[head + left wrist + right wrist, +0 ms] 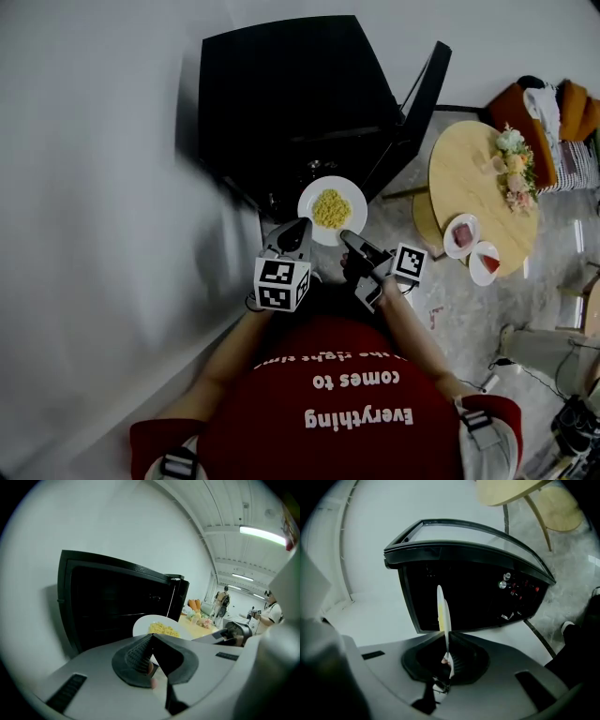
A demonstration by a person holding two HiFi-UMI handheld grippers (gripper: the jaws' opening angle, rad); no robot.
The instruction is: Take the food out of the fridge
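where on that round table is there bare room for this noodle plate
The round wooden table is bare on its left half in the head view, between rim and the flower bunch, room for the white plate of yellow noodles. Crowded at its near edge by two white dishes.

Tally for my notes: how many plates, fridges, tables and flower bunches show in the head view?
Plates: 3 (yellow-food plate, pink-food plate, red-food plate)
Fridge: 1
Round table: 1
Flower bunch: 1
Total: 6
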